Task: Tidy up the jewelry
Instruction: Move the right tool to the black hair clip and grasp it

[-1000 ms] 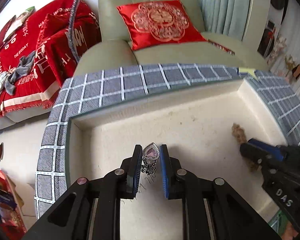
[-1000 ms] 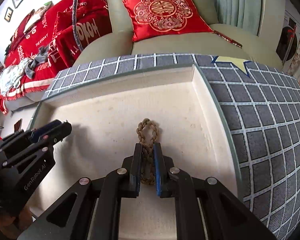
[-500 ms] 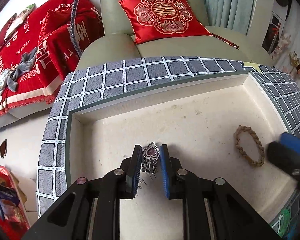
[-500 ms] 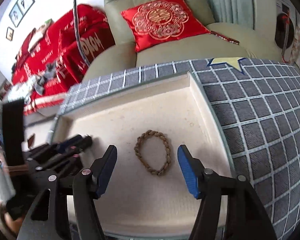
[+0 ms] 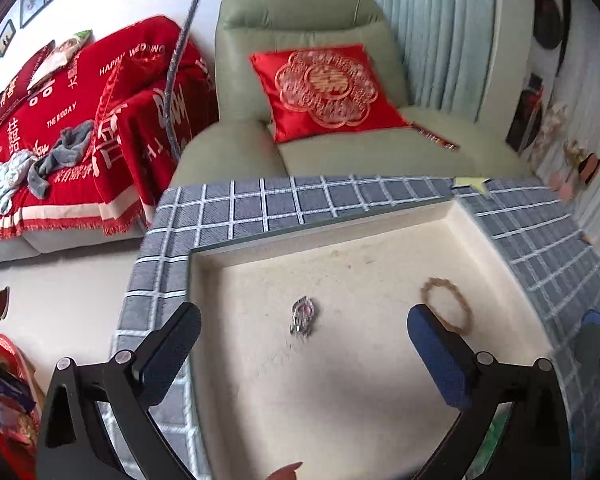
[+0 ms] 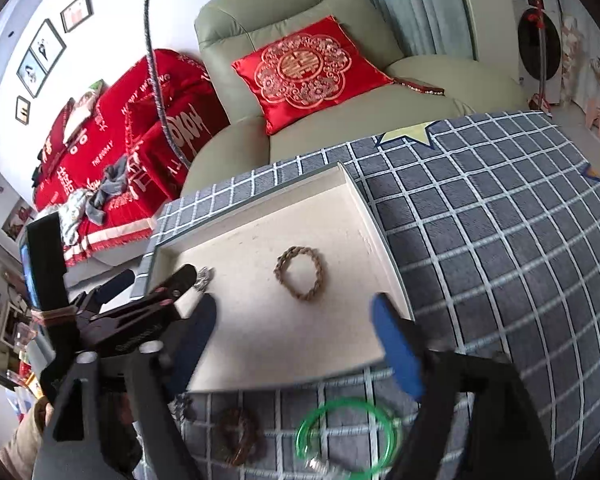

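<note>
A silver heart-shaped pendant piece (image 5: 302, 318) lies flat on the cream tray (image 5: 340, 256). My left gripper (image 5: 304, 314) hangs above it, jaws opening wide, with no pad touching it. To its right a braided tan bracelet (image 5: 438, 280) rests on the tray floor. In the right wrist view the same bracelet (image 6: 320, 268) lies just beyond my right gripper (image 6: 294, 308), whose jaws are opening with nothing held between them. The left gripper (image 6: 156, 280) shows at the tray's left side, partly covering the silver piece (image 6: 205, 278).
The tray sits on a grey checked cloth (image 6: 480, 240). On the cloth in front of the tray lie a green bangle (image 6: 306, 428), a dark beaded bracelet (image 6: 224, 424) and a small silver item (image 6: 320, 466). A green armchair with a red cushion (image 5: 324, 88) stands behind.
Both grippers went from shut to wide open, letting go of the heart piece and the braided bracelet, which now lie in the tray. Both grippers rose and drew back.
</note>
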`<state>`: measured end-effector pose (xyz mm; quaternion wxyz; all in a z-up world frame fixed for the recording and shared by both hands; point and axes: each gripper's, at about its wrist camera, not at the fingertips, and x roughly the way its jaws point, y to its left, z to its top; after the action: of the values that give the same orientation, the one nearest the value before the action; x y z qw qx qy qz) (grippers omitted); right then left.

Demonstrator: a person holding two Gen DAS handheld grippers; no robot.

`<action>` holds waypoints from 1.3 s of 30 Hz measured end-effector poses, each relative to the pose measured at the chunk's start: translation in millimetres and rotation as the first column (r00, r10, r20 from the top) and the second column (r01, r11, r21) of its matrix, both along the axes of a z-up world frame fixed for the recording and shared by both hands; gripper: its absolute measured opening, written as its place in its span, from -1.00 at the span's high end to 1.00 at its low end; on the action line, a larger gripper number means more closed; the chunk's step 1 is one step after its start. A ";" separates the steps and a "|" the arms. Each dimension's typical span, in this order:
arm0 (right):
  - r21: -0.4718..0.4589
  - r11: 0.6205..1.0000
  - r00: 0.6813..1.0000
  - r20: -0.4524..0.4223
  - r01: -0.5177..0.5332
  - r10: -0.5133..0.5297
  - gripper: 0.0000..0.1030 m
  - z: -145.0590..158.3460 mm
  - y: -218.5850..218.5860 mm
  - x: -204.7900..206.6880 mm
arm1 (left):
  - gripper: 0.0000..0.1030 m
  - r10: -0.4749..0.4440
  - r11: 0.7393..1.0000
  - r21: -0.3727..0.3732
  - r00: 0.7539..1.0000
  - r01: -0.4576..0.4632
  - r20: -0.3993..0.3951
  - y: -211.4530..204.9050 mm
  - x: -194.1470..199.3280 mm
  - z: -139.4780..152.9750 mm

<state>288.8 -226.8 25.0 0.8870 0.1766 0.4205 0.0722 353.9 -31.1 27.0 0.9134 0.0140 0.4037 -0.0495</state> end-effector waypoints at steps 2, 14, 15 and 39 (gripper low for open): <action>-0.017 1.000 1.000 0.020 0.007 -0.007 -0.77 7.9 1.5 -17.0 | -1.00 -0.025 0.999 -0.042 1.000 0.025 0.005 7.2 -16.4 8.1; -0.114 0.993 0.999 -0.014 -0.033 0.031 -0.99 6.8 19.3 -112.4 | -1.00 -0.008 1.000 -0.004 1.000 0.008 -0.004 50.0 -134.9 -6.7; -0.113 0.993 0.999 -0.032 -0.030 0.027 -0.99 0.8 19.8 -120.9 | -1.00 -0.004 1.000 -0.015 1.000 0.004 -0.026 54.6 -143.0 -13.1; -0.214 0.974 0.986 -0.131 0.073 -0.103 -0.98 -59.0 5.5 -151.8 | -1.00 0.021 1.000 -0.006 0.985 -0.022 -0.169 61.4 -167.3 -73.5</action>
<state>137.1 -221.3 -34.0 0.8709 0.1057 0.4794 -0.0247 186.6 30.3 -46.6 0.8765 0.0018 0.4795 -0.0421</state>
